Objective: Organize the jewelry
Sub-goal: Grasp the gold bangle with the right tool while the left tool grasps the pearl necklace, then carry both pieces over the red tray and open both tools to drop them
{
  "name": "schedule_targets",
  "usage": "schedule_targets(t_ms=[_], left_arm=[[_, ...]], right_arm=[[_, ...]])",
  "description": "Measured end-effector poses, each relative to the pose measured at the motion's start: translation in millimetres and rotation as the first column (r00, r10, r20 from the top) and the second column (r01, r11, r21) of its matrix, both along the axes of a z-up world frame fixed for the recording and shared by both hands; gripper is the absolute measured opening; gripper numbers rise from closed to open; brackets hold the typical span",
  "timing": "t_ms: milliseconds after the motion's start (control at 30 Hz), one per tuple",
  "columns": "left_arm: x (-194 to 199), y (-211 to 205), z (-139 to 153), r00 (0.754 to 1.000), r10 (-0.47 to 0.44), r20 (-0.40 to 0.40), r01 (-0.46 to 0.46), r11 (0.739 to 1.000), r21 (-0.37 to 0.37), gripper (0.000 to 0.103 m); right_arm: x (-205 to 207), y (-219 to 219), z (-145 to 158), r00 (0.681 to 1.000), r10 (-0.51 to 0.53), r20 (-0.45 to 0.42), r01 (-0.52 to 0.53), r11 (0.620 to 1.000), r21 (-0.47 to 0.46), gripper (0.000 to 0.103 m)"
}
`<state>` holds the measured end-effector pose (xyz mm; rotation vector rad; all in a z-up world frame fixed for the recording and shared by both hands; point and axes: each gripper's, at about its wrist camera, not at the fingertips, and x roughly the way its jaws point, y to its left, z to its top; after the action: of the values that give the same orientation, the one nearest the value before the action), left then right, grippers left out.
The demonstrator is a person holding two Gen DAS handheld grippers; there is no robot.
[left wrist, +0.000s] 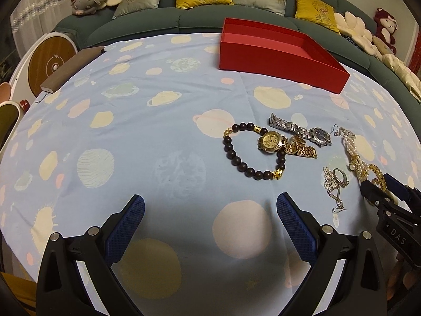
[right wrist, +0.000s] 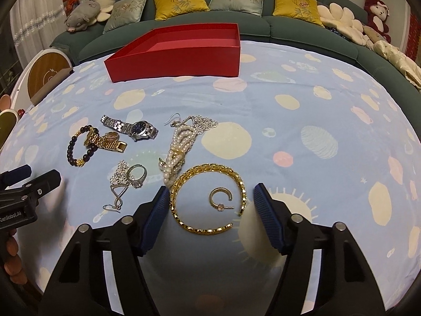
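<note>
Jewelry is all lying loose on the planet-print cloth (right wrist: 302,137), on the near side of the red box (right wrist: 181,63); the box looks empty in both views, though its near wall hides part of the floor, so a small piece could sit there unseen. By that reading, nothing has been sorted yet and the whole job remains.

Nearest the red box lie the silver watch (right wrist: 134,128) and, beside it, the gold watch (right wrist: 105,139) resting across the dark bead bracelet (right wrist: 79,147). Further from the box than those are the pearl strand (right wrist: 175,155), a silver ring (right wrist: 136,176) tangled with a silver filigree earring (right wrist: 118,184), and furthest of all the gold chain bangle (right wrist: 208,197), with a small gold hoop earring (right wrist: 219,197) lying inside its loop.

The right gripper (right wrist: 210,210) is spread wide and empty, one finger on each side of the gold chain bangle, the left finger close against its rim. That suggests the bangle is the first piece to be taken. The left gripper (left wrist: 210,218) is also wide apart and holds nothing, hovering over bare cloth well short of the bead bracelet.

Still to do: every piece listed has to be carried across to the red box.
</note>
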<state>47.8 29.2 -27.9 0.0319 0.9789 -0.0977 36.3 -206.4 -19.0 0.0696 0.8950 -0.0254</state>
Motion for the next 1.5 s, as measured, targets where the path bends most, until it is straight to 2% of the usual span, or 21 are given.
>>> schedule_targets(t_ms=[100, 400, 567, 800, 867, 933, 1000, 1100, 1133, 1233, 1333, 1400, 1467, 1500], left_arm=[[-0.3, -1.8, 0.9, 1.0, -0.004, 0.003, 0.004, 1.0, -0.004, 0.098], [-3.8, -2.7, 6.3, 1.0, -0.006, 0.016, 0.007, 1.0, -0.021, 0.098], [-5.4, -10.2, 17.7, 0.999, -0.023, 0.045, 0.026, 0.997, -0.074, 0.098], [-2.6, -65.1, 37.8, 0.99, -0.119, 0.078, 0.127, 0.986, -0.109, 0.098], [-2.7, -89.3, 38.5, 0.982, -0.171, 0.085, 0.178, 0.98, -0.092, 0.098], [-3.3, -112.6, 35.6, 0.972, -0.214, 0.096, 0.219, 0.975, -0.039, 0.098], [-0.2, -128.3, 29.0, 0.968, -0.232, 0.091, 0.235, 0.972, -0.017, 0.097], [14.3, -142.3, 16.4, 0.972, -0.233, 0.034, 0.234, 0.971, -0.045, 0.082], [18.7, -144.8, 12.6, 0.973, -0.231, 0.013, 0.232, 0.971, -0.065, 0.074], [27.7, -150.6, 1.2, 0.974, -0.224, -0.038, 0.219, 0.97, -0.103, 0.064], [28.5, -157.0, -3.7, 0.974, -0.223, -0.029, 0.22, 0.973, -0.073, 0.054], [28.3, -159.4, -4.2, 0.972, -0.234, -0.023, 0.233, 0.971, -0.06, 0.042], [28.9, -160.5, -3.9, 0.967, -0.253, -0.023, 0.25, 0.965, -0.074, 0.016], [29.3, -160.3, -3.7, 0.966, -0.259, -0.027, 0.256, 0.963, -0.079, 0.016]], right_arm=[[-0.5, 0.7, 0.1, 1.0, 0.005, 0.004, -0.005, 1.0, -0.005, 0.056], [-5.4, -0.2, 7.5, 1.0, 0.006, 0.027, -0.006, 1.0, 0.008, 0.055], [-11.7, -2.9, 21.1, 0.998, 0.004, 0.059, -0.006, 1.0, 0.026, 0.055], [-27.2, -17.9, 36.8, 0.996, -0.033, 0.077, 0.031, 0.999, 0.027, 0.055], [-30.7, -26.2, 36.9, 0.996, -0.055, 0.075, 0.053, 0.998, 0.023, 0.055], [-34.0, -34.5, 36.2, 0.995, -0.075, 0.071, 0.073, 0.997, 0.025, 0.055], [-37.1, -42.7, 35.3, 0.994, -0.093, 0.064, 0.092, 0.995, 0.027, 0.055], [-41.7, -54.2, 34.2, 0.991, -0.119, 0.057, 0.118, 0.993, 0.028, 0.055], [-43.1, -58.1, 34.2, 0.99, -0.131, 0.054, 0.13, 0.991, 0.023, 0.055], [-47.1, -72.0, 35.8, 0.985, -0.163, 0.053, 0.16, 0.986, 0.053, 0.055], [-49.6, -79.5, 39.4, 0.983, -0.175, 0.064, 0.171, 0.983, 0.065, 0.055], [-50.1, -80.8, 40.7, 0.982, -0.174, 0.068, 0.169, 0.983, 0.071, 0.055], [-50.0, -80.7, 41.3, 0.983, -0.171, 0.07, 0.166, 0.984, 0.072, 0.055], [-50.0, -80.2, 41.7, 0.983, -0.169, 0.07, 0.164, 0.984, 0.072, 0.055]])
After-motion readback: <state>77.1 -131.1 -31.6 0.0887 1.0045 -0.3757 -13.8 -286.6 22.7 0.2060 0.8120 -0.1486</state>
